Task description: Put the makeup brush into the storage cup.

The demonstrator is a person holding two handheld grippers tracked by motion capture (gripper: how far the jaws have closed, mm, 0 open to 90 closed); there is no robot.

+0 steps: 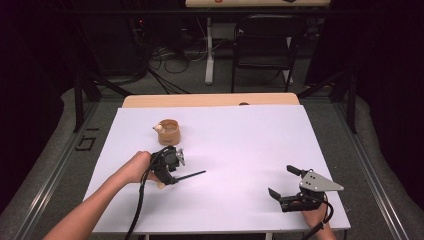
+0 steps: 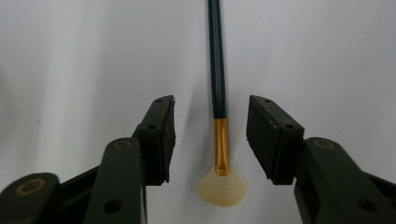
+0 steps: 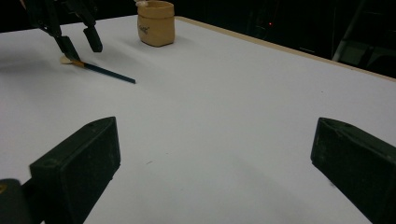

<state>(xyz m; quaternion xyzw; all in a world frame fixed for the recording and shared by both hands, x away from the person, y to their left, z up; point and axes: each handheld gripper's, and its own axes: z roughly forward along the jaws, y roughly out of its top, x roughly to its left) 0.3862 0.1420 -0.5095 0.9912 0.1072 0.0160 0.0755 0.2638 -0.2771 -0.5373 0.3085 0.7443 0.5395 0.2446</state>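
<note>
Black jaws of the left gripper (image 2: 211, 140) stand either side of the brush (image 2: 217, 93), partly closed, pads not yet touching it; nothing held. No earlier frame to compare.

Brush: fan type, lies flat on the white table cover (image 1: 240, 140), at the person's left-front, near the left hand (image 1: 137, 167). Parts, tip to tail: pale fan bristles (image 2: 221, 189), gold ferrule (image 2: 221, 147), thin dark handle running away from the camera.

Handling (judged): v. light, slim. Handle stiff, smooth, prob. lacquered, so may slip or roll between flat pads. Bristles soft, splay easily; do not pinch there. Ferrule is rigid metal, flattened near the bristles, likely the best grip pt. Jaws are lined up approx. at the ferrule/handle joint, which suits. A low-lying item needs the pads right down at the cover to catch it.

Tan cup (image 1: 169, 132) stands upright beyond the brush, near but apart; something pale shows at its rim, can't ID.

Right gripper (image 1: 290, 186) rests at the table's right-front, well apart from the brush, jaws wide apart, empty.
</note>
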